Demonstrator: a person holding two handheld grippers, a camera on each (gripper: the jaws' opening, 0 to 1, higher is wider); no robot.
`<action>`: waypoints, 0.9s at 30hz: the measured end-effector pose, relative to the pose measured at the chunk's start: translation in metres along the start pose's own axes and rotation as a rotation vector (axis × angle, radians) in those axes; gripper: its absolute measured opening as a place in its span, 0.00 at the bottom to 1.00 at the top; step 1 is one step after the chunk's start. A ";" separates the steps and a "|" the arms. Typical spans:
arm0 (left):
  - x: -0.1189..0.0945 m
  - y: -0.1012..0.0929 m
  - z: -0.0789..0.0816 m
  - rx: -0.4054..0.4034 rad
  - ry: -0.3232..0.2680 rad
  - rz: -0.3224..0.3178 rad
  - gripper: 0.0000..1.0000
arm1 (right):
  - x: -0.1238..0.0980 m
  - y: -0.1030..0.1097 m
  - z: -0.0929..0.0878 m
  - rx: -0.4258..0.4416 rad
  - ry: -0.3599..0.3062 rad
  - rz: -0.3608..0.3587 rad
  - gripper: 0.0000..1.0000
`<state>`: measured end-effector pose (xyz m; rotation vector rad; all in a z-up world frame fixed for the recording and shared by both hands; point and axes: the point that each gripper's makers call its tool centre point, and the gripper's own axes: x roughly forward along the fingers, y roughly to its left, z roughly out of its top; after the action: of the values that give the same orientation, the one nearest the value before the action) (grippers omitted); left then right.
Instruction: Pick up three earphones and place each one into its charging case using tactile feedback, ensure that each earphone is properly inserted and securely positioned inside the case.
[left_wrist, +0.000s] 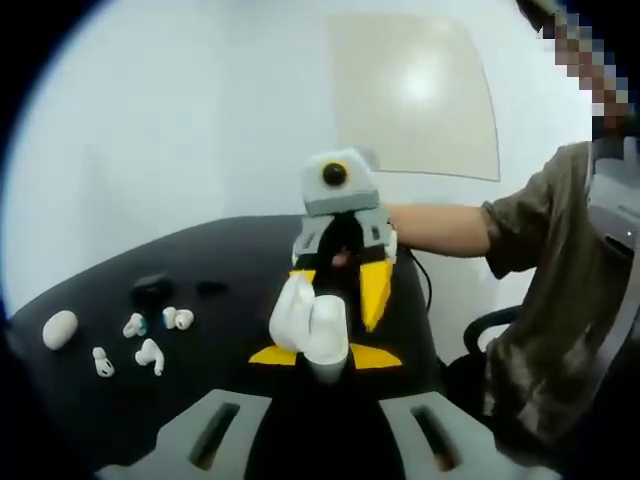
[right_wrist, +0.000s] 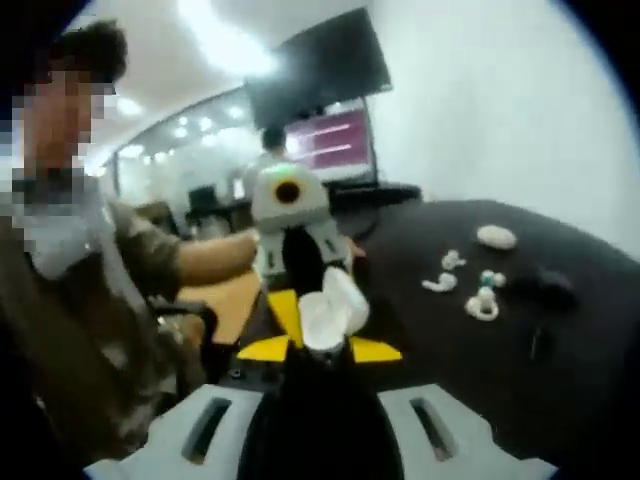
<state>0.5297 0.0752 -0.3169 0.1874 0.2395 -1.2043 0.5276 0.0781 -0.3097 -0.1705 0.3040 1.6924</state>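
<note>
An open white charging case (left_wrist: 312, 325) (right_wrist: 330, 310) is held above a black table (left_wrist: 230, 250) (right_wrist: 560, 380), its lid tipped up. My left gripper (left_wrist: 325, 357) is shut on it, the yellow tips on either side. My right gripper (right_wrist: 318, 350) (left_wrist: 340, 300) faces it from the opposite side and is closed on the same white case; whether an earphone sits between its tips is hidden. Several white earphones (left_wrist: 150, 354) (right_wrist: 483, 305) lie loose on the table. A closed white case (left_wrist: 60, 328) (right_wrist: 496, 237) and a black case (left_wrist: 152, 290) (right_wrist: 550, 288) rest near them.
A person's forearm (left_wrist: 440, 228) (right_wrist: 215, 255) reaches in behind each facing gripper. A black office chair (left_wrist: 490, 325) stands beside the table. A small dark item (left_wrist: 210, 288) lies by the black case. A large screen (right_wrist: 320, 65) hangs on the far wall.
</note>
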 end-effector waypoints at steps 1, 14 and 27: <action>0.000 0.000 0.000 -0.001 0.001 0.002 0.14 | -0.001 0.000 0.001 0.028 -0.012 0.007 0.18; -0.006 0.014 0.004 -0.017 -0.028 0.075 0.34 | -0.007 -0.004 0.001 0.008 -0.044 -0.018 0.17; -0.107 0.120 0.057 -0.064 -0.287 0.580 0.35 | -0.007 -0.006 0.000 0.004 -0.050 -0.029 0.17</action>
<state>0.6107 0.1973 -0.2299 0.0206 -0.0325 -0.6338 0.5344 0.0723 -0.3085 -0.1288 0.2657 1.6643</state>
